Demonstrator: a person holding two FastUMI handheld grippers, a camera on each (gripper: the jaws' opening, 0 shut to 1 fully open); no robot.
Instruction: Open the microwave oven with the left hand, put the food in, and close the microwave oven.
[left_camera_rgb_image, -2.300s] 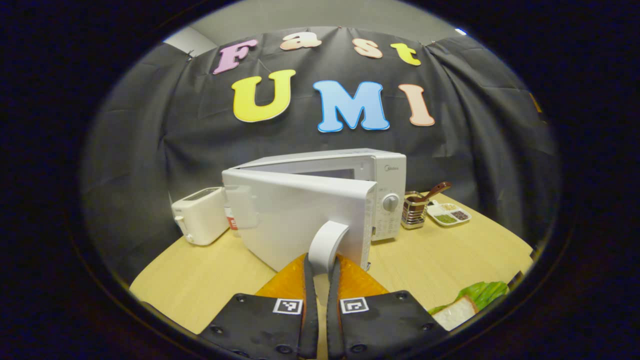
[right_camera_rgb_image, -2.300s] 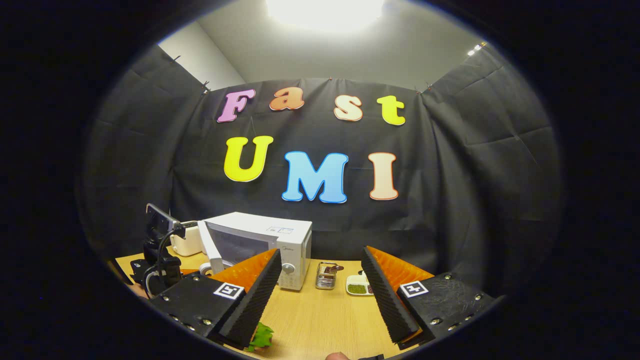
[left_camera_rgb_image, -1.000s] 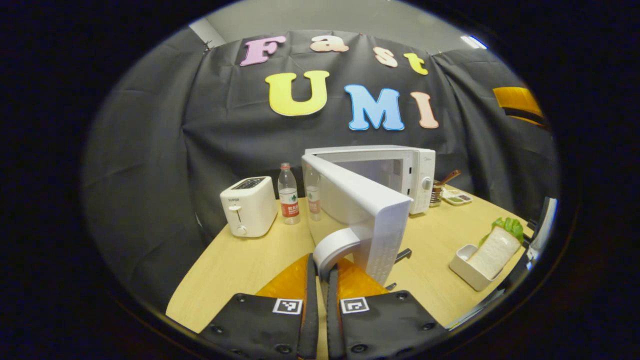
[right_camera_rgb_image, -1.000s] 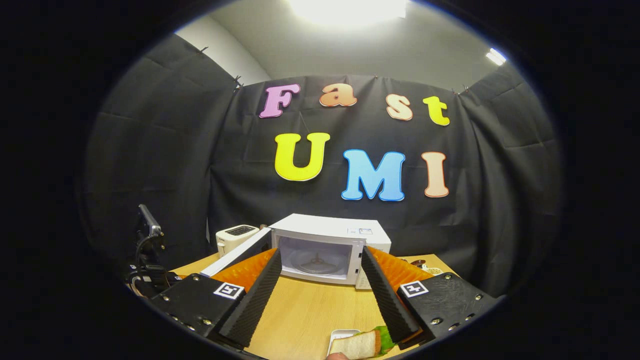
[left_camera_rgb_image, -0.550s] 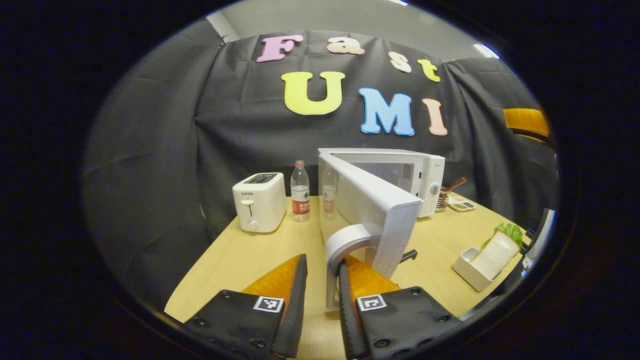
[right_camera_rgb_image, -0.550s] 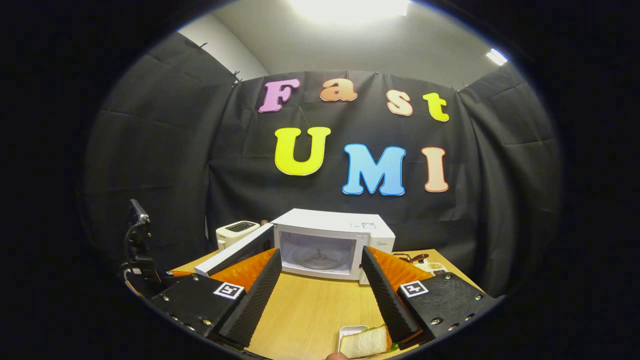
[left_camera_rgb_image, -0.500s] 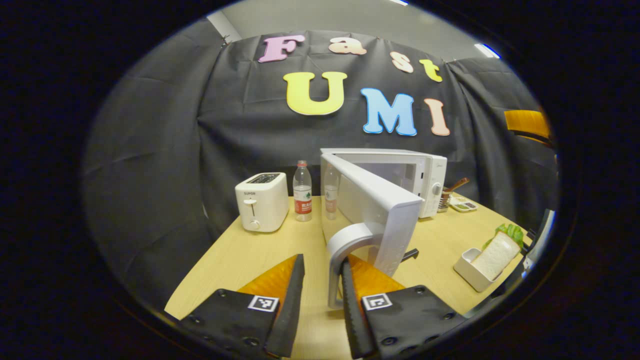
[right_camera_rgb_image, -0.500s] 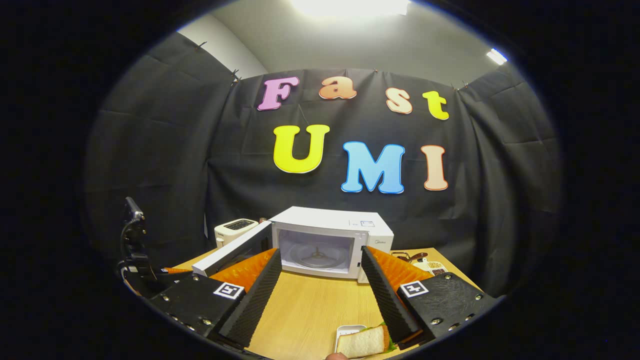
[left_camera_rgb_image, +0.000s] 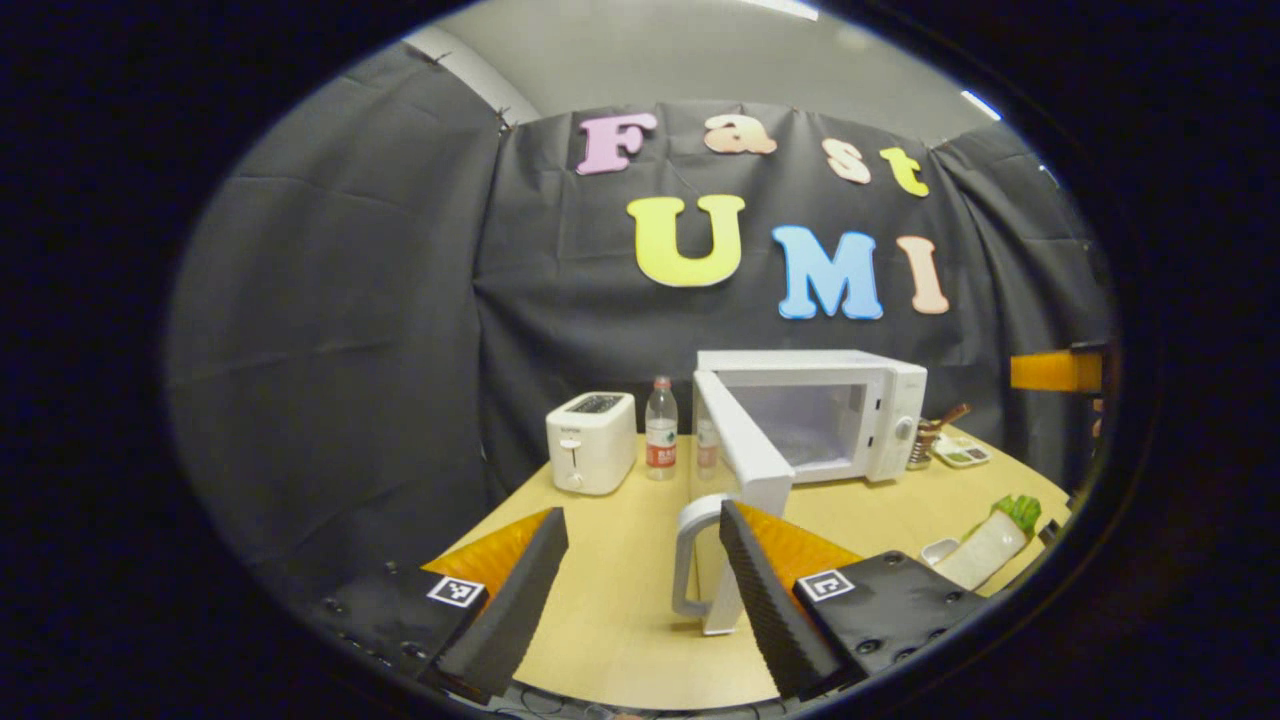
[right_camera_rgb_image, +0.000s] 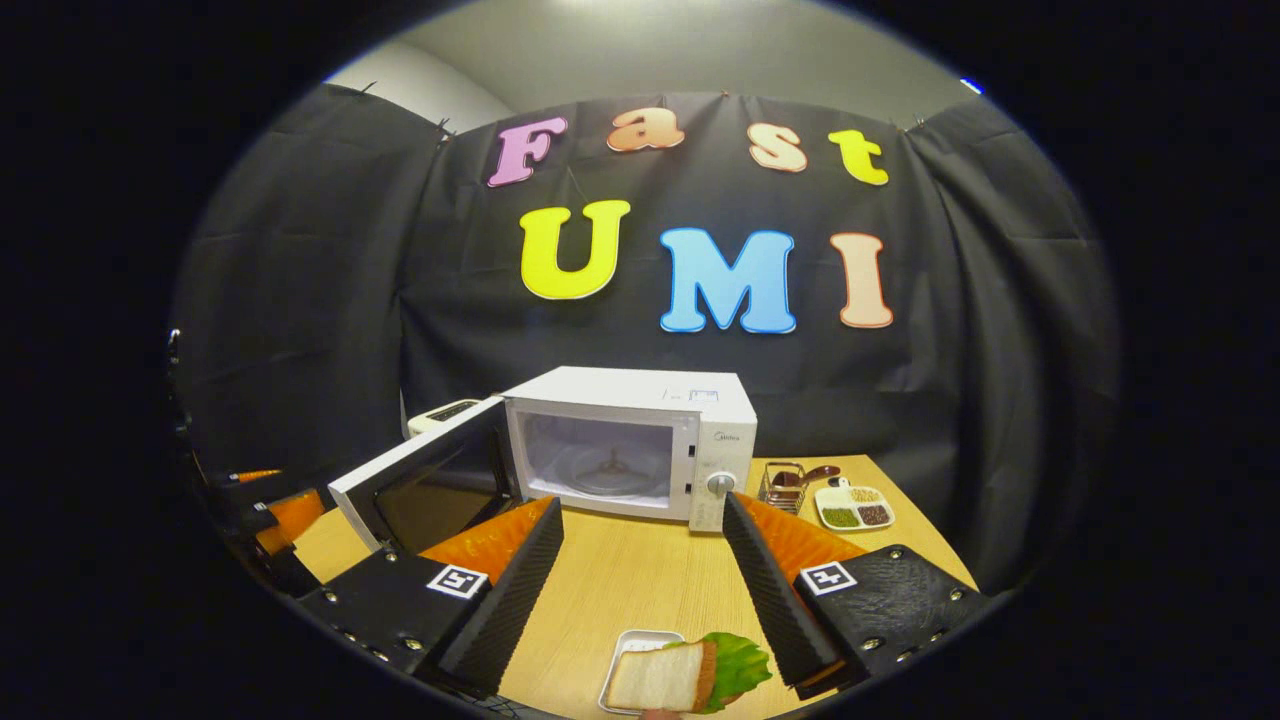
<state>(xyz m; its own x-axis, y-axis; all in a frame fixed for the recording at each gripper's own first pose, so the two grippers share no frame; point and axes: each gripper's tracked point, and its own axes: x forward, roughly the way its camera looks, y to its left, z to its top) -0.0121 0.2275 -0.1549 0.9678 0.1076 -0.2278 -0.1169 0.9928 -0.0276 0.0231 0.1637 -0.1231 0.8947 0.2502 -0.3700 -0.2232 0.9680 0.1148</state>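
Note:
The white microwave stands at the back of the table with its door swung wide open and its inside bare. The door's curved handle is close by the right finger of my open left gripper, and neither finger presses on it. In the right gripper view the microwave faces me with its door out to the left. My right gripper is open above a sandwich with lettuce in a small white tray. The sandwich lies at the table's right in the left gripper view.
A white toaster and a water bottle stand left of the microwave. A metal utensil holder and a small divided dish sit to its right. Bare wooden table lies in front of the oven.
My left gripper has let go of the door handle, opened wide and drawn back; the door has swung fully open. My right gripper has tipped down, bringing the sandwich between its fingers.

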